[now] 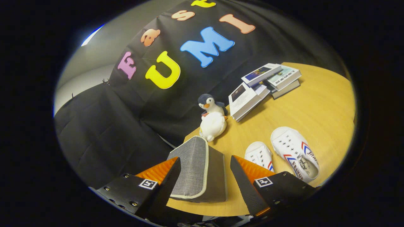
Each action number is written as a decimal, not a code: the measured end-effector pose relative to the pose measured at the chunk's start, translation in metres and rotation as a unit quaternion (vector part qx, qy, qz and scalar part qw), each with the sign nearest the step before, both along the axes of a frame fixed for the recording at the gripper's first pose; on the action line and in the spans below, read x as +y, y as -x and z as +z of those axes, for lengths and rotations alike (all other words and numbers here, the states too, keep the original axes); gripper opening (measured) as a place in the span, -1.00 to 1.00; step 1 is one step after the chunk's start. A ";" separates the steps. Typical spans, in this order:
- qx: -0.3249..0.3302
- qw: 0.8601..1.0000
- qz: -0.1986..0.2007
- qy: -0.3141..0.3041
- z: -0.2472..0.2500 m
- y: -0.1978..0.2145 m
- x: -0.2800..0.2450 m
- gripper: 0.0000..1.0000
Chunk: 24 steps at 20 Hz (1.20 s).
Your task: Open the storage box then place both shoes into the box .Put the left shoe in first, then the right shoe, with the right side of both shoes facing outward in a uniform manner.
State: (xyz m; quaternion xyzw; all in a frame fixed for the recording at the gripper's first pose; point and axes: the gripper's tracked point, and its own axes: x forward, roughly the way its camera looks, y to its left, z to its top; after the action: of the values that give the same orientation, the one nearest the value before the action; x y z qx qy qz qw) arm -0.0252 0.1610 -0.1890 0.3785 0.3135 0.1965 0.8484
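From the gripper view, my tool (205, 171) stands with its fingers wide apart, gripping nothing. The grey storage box (197, 168) sits just ahead, in line with the gap between them, at the bench's (315, 101) corner next to the black cloth wall; its lid, edged in pale piping, looks closed. The box's long axis runs away from me, roughly along the line of the fingers, so I read the lid's piped edge as the part nearest the tool.

The two white shoes lie off to the right of the box, beyond the right finger (249, 176). The nearer shoe (259, 154) is partly hidden behind that finger; the farther shoe (296, 153) lies beside it, nearer the bench's right edge, toe pointing away from me. Both sit close together and apart from the box.

A toy penguin (212, 118) stands just beyond the box, and a pile of books (262, 86) lies further along the far edge.

I judge opening the lid comes first; the box is straight ahead.
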 end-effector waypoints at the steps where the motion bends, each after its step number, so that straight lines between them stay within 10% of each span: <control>1: 0.012 1.000 0.003 -0.018 -0.003 0.002 0.004 0.92; 24: 0.223 0.930 0.019 -0.291 -0.059 0.030 0.083 0.92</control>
State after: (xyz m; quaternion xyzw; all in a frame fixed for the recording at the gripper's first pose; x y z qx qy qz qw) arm -0.0548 0.2439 -0.2476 0.6365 0.4313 0.2056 0.6055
